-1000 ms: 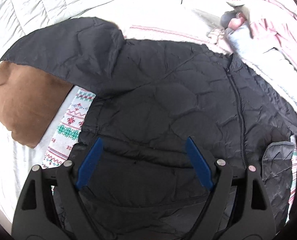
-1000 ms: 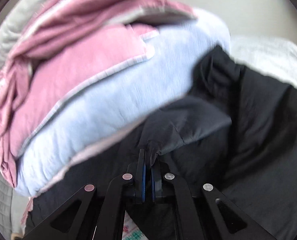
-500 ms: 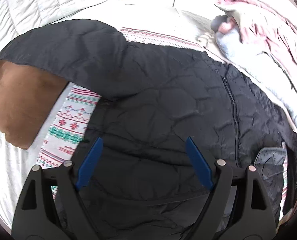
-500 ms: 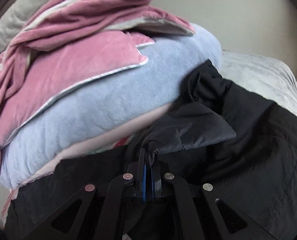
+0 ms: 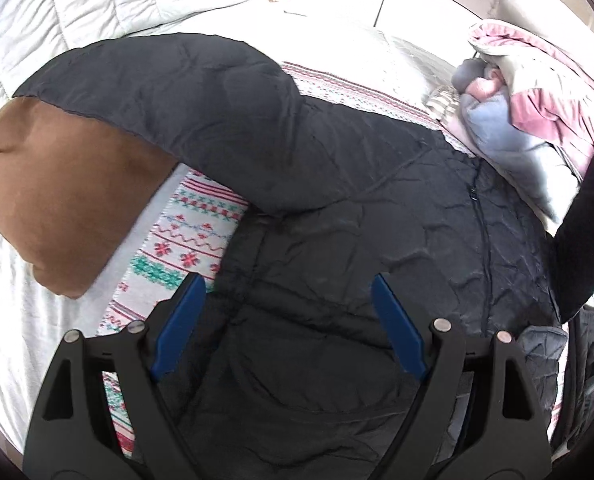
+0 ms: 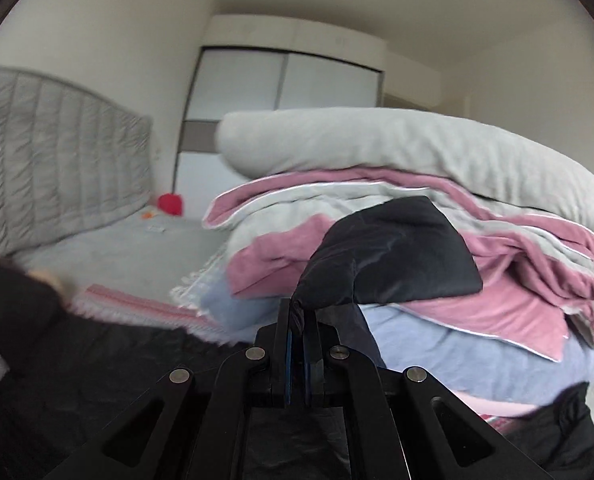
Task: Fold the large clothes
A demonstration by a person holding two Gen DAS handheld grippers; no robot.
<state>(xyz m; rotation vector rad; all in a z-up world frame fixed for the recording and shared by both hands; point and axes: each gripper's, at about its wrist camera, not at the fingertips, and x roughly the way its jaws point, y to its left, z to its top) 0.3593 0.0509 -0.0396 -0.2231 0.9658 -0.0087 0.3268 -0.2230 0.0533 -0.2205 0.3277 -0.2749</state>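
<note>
A large black quilted jacket [image 5: 337, 220] lies spread on the bed, zip up, one sleeve [image 5: 157, 92] stretched to the upper left over a brown pillow. My left gripper [image 5: 289, 300] hovers open above the jacket's lower part, nothing between its blue pads. At the right edge of the left wrist view another black sleeve [image 5: 585, 224] hangs lifted. In the right wrist view my right gripper [image 6: 296, 320] is shut on the end of that black sleeve [image 6: 397, 256], held up in front of the bedding stack.
A brown pillow [image 5: 57, 200] lies at the left on the white sheet. A patterned knit blanket [image 5: 185, 240] sits under the jacket. A stack of pink, blue and grey bedding [image 6: 437, 288] rises at the right. A quilted headboard [image 6: 57, 152] and wardrobe doors [image 6: 281, 80] stand behind.
My right gripper has swung up and across with the sleeve end, rolling; the view went from the bedding close-up to the room. The left gripper drifted a little over the jacket.
</note>
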